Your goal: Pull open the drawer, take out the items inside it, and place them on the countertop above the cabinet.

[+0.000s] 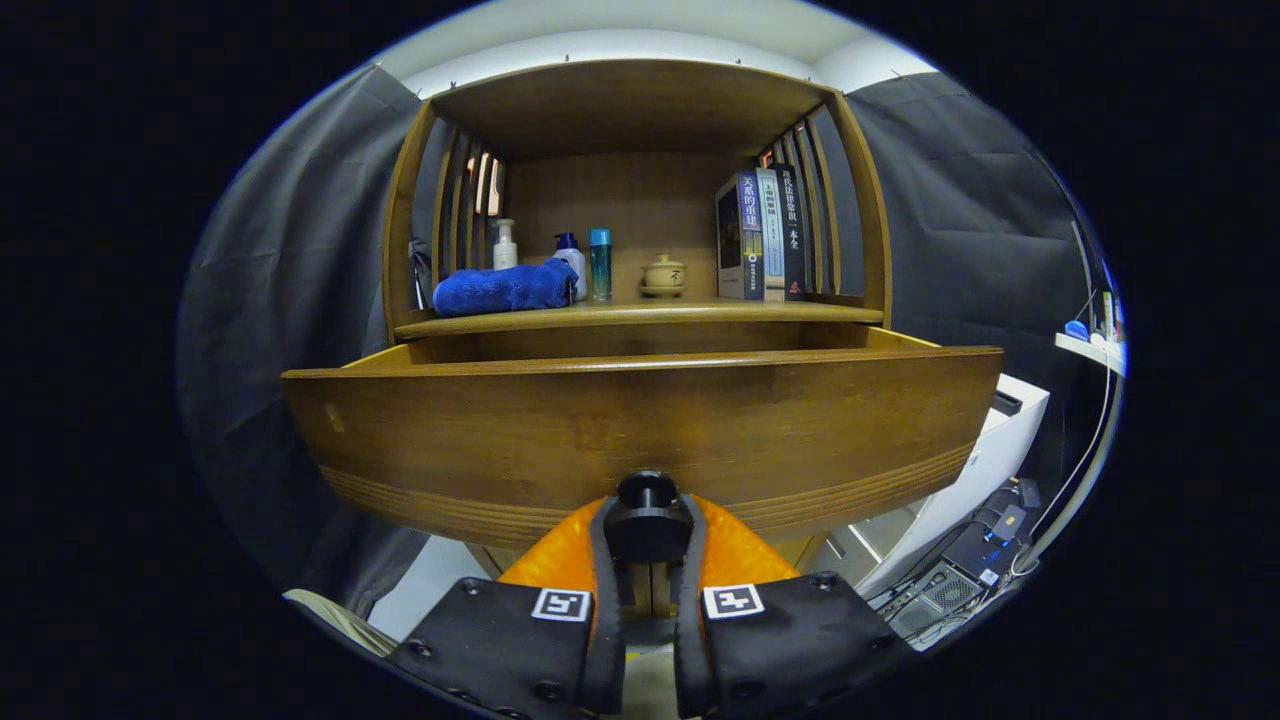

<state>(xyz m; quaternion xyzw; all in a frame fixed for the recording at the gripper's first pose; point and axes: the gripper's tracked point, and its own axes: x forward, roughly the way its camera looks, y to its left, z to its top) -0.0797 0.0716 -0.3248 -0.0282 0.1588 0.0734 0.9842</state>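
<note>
A wooden drawer [640,440] stands pulled out from the cabinet, its broad front panel facing me. A round black knob [648,522] sits low on that panel. My gripper [648,540] is shut on the knob, one finger pressing on each side of it. The drawer's inside is hidden behind its front panel. Above it runs the wooden countertop [640,315], carrying a folded blue towel [505,288] at its left end.
On the countertop stand several bottles [570,262], a small ceramic pot [664,275] and a row of books [762,235], under a slatted wooden hutch [630,100]. A white unit [990,450] and cabled electronics [960,570] sit low to the right.
</note>
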